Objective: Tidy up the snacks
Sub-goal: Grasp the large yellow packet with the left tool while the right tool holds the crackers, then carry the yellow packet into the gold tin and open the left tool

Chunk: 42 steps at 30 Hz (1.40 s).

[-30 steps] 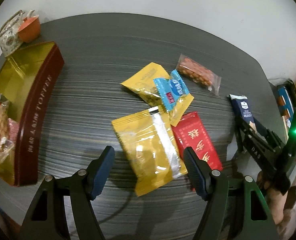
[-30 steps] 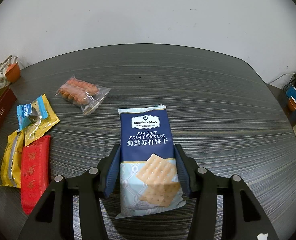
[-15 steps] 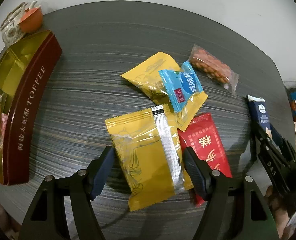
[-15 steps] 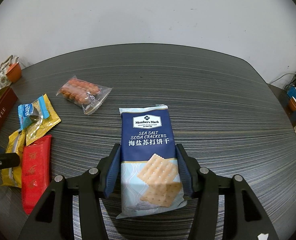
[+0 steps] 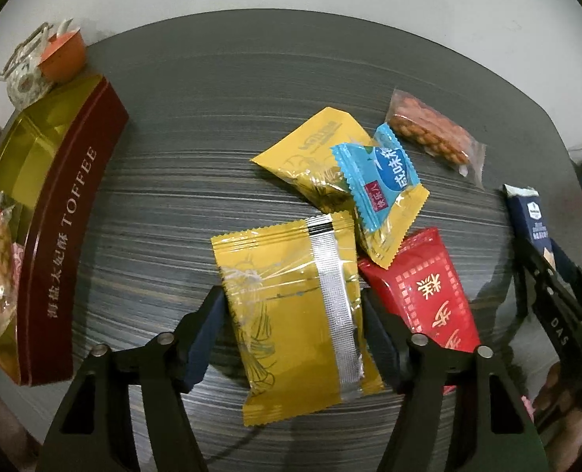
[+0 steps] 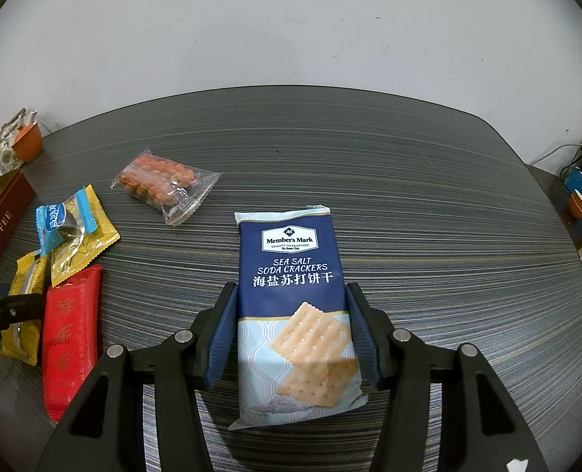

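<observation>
Currently I count six packets; my left gripper (image 5: pixel 292 324) straddles one yellow packet (image 5: pixel 294 314), right gripper (image 6: pixel 291 334) brackets the cracker pack (image 6: pixel 292 306) lengthwise, both unclenched.

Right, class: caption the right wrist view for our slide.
Right gripper brackets the cracker pack on the table, other snacks lying off to the side.

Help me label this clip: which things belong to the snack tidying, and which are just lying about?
Job: toffee tin, big yellow packet, second yellow packet, blue packet, red packet, clear bag of snacks, cracker pack.

Lying about: teapot, orange cup, cable.
</observation>
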### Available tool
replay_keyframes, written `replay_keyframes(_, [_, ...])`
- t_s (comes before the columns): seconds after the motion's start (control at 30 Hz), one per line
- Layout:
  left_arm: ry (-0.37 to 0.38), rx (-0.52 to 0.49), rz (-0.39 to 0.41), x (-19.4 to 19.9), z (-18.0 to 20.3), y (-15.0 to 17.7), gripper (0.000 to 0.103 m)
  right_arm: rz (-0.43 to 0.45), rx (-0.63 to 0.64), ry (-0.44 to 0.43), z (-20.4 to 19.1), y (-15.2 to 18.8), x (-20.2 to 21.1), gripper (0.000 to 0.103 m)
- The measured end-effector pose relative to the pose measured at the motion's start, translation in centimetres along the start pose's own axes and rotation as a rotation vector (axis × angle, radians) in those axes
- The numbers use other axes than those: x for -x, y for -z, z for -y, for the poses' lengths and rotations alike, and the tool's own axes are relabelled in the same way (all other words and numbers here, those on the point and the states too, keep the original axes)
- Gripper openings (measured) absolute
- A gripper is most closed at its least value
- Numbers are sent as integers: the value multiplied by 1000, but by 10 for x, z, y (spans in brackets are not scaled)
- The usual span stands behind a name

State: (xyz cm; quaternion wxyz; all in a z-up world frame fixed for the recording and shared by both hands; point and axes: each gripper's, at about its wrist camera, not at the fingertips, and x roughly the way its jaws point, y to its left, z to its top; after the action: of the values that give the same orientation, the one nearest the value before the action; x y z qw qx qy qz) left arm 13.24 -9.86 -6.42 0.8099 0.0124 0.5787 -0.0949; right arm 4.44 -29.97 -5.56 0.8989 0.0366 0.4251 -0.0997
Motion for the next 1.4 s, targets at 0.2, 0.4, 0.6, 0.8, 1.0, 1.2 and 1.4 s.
replay_keyframes(0.2, [11,-24,12,8,-6,5,58,0,0,1,0,0,0,52])
replay_keyframes(0.4, [15,-52,27,18,-15,11,58,-1,1,2,0,0,-1,52])
replay_keyframes(0.6, [20,-80,53,35,-13,13,58,-2,3,8,-2,1,0,52])
replay_keyframes(0.8, [34,-94,91,58,-20,12,58,-3,2,6,0,0,-1,52])
replay_keyframes(1.0, [22,-91,153,95,-44,5,58,-3,2,5,-1,0,-1,52])
replay_keyframes(1.2, [-46,-21,203,121,-101,-10,58,-3,1,5,0,0,-1,52])
replay_keyframes(1.4, [-116,49,220,128,-161,-18,58,-4,1,5,0,0,-1,52])
